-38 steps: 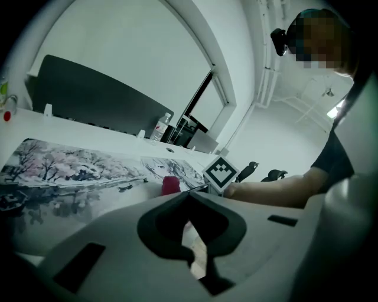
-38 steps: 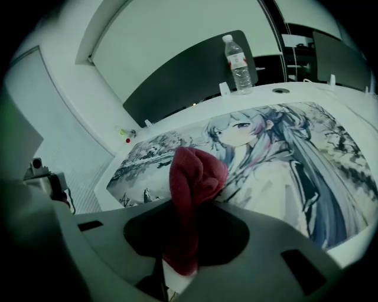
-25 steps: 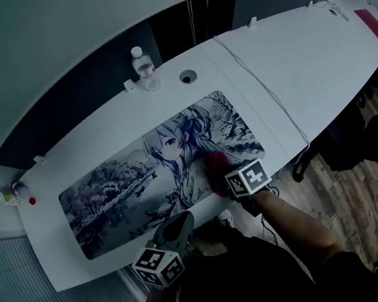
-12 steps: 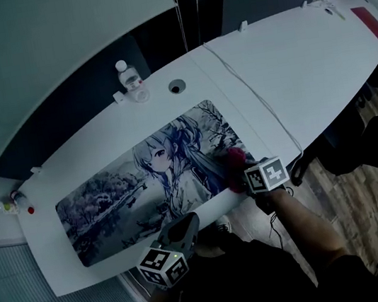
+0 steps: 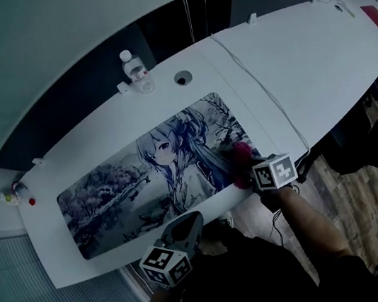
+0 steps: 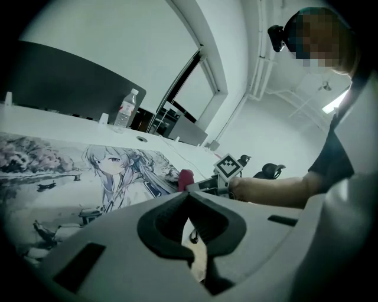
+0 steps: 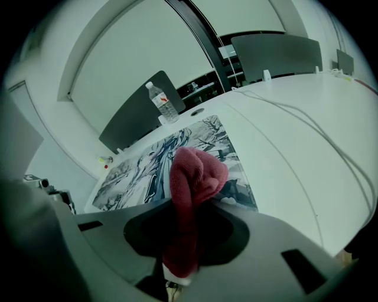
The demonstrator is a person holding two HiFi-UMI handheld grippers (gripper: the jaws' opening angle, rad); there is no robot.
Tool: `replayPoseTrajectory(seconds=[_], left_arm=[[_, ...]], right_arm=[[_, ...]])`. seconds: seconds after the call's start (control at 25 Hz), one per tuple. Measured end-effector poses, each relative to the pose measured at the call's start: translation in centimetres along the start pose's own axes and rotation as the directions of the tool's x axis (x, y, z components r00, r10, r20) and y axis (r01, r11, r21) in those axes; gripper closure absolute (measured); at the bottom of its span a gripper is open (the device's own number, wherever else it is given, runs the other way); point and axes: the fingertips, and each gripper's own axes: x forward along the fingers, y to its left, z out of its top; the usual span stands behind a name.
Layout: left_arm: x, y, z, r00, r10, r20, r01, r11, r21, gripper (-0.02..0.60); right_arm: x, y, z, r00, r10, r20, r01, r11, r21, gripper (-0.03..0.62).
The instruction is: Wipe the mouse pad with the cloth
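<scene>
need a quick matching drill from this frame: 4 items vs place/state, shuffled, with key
Items:
1. cloth
2. water bottle
3. left gripper
4. white cable

Place or state:
A. shut, holding nothing
B. clamped in the right gripper, at the right end of the mouse pad
C. upright near the far edge of the table
D. lying across the table, to the right of the mouse pad

Pairs: 1-B, 2-C, 3-A, 4-D
</scene>
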Motion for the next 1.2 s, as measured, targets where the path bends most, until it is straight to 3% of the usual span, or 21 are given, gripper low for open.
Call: replayPoseTrajectory(seconds=[0.12,0.36,0.72,0.88,1.2], left_arm=[[0.0,-0.1,0.3,1.000,-0.005,0.010,0.005,1.000,0.008,0.575],[0.1,-0.1,0.9,1.000,-0.014,0.023,0.014,1.000,0.011,0.575],[-2.9,1.4,1.3,0.997,0.049,0.058,-0.048,0.999,-0.011,0.575],[-5.0,3.1,1.0,0.993,0.087,0.083,-0.083,0.996,-0.040,0.575],[-9.4,6.7,0.5,0.990,0.105,0.095,-0.098,0.993,-0.071,0.575]], right_arm=[[1.0,-1.0,-0.9,1.000,0.009,0.015,-0.009,1.000,0.002,0.484],[-0.9,-0.5,2.5,0.997,-0.070,0.037,0.072,0.996,-0.050,0.484],[3.2,-4.1,5.0,0.981,-0.188,-0.054,0.172,0.961,-0.215,0.483],[4.4,-3.8,5.5,0.966,-0.232,-0.118,0.189,0.937,-0.293,0.482],[7.2,-0.2,5.7,0.955,-0.252,-0.159,0.198,0.936,-0.290,0.482]])
